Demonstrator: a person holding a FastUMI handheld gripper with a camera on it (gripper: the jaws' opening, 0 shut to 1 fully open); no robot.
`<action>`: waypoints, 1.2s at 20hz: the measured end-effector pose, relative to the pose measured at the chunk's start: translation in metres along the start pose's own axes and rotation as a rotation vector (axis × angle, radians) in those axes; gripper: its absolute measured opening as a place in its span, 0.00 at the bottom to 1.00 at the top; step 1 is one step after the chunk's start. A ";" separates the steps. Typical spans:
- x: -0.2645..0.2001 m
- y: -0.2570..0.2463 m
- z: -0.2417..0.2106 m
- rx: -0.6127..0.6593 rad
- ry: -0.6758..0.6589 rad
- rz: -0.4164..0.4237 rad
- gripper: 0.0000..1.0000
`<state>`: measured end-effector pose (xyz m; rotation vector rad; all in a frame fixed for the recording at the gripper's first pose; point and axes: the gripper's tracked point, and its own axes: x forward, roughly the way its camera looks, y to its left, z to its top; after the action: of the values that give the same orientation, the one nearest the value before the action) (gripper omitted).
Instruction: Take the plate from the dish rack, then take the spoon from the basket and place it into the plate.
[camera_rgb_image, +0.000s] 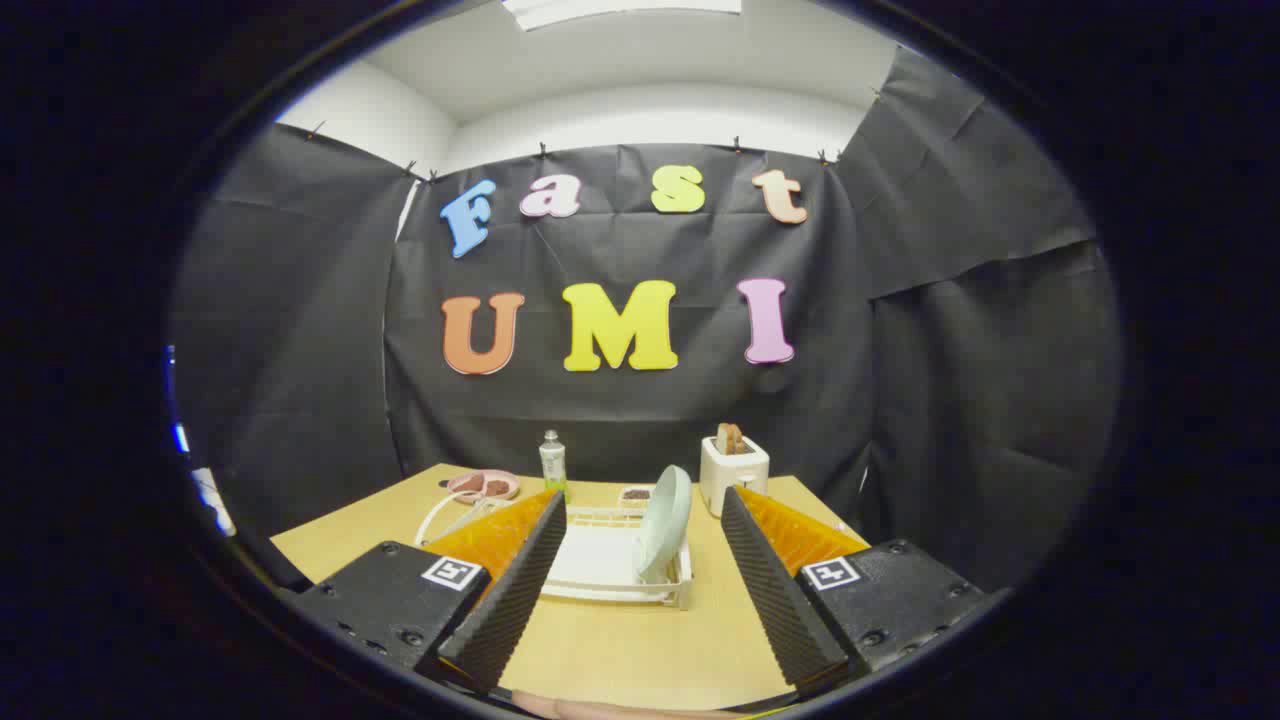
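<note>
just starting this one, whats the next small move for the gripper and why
Probably ease the gripper straight forward toward the plate. Its fingers are open and hold nothing, and the pale green plate stands on edge in the white dish rack just ahead, between the fingers, on the wooden table. The plate comes first in the task.

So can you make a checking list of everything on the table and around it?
Surface: wooden table, bare near the fingers.
Job's things: pale plate standing on edge in the white rack; basket and spoon cannot be told.
Clutter: toaster with toast, bottle, pink dish, small box behind the rack.
Gripper: open, fingers apart, rack between them, touching nothing.
Cables: white loop left of the rack.
Surroundings: black cloth walls.
</note>
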<state>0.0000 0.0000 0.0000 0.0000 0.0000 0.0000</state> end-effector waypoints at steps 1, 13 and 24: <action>0.001 -0.002 0.000 -0.006 0.001 -0.002 1.00; 0.009 -0.016 -0.001 -0.015 -0.003 -0.040 1.00; 0.039 -0.024 -0.005 -0.014 0.073 -0.061 1.00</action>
<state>0.0392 -0.0240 -0.0054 -0.0135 0.0732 -0.0608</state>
